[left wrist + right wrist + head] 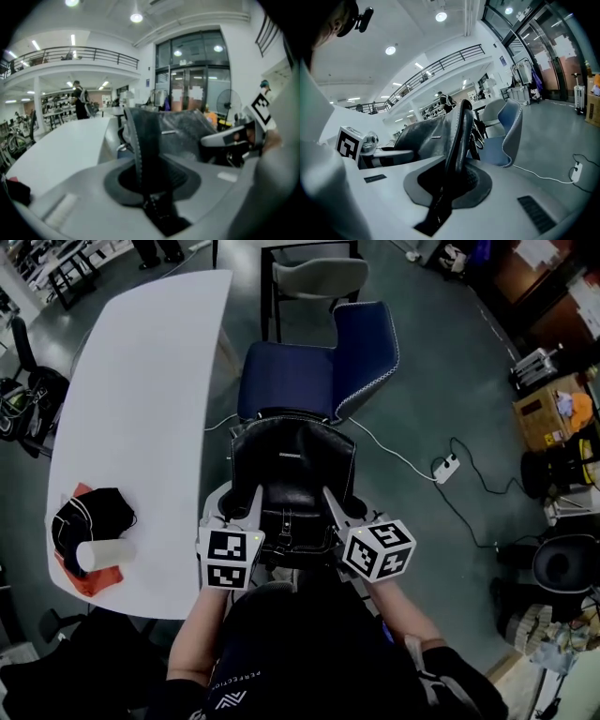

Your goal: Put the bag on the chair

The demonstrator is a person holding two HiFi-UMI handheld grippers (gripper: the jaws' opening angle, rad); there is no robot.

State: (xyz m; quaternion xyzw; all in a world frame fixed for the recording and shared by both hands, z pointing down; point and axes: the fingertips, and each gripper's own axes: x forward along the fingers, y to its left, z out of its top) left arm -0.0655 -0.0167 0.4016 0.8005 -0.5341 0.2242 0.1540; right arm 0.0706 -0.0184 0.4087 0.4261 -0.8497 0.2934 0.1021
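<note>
A black leather bag hangs upright in front of me, just short of the blue chair; its far edge overlaps the seat's front edge. My left gripper is shut on the bag's left strap, which runs up between the jaws. On the other side, my right gripper is shut on the right strap. The right gripper view shows the bag body, the blue chair beyond it and the left gripper across it. The chair's backrest stands at the seat's right.
A white table runs along the left, carrying a black cap and a paper cup near its front. A grey chair stands behind the blue one. A power strip with cable lies on the floor to the right, with boxes farther right.
</note>
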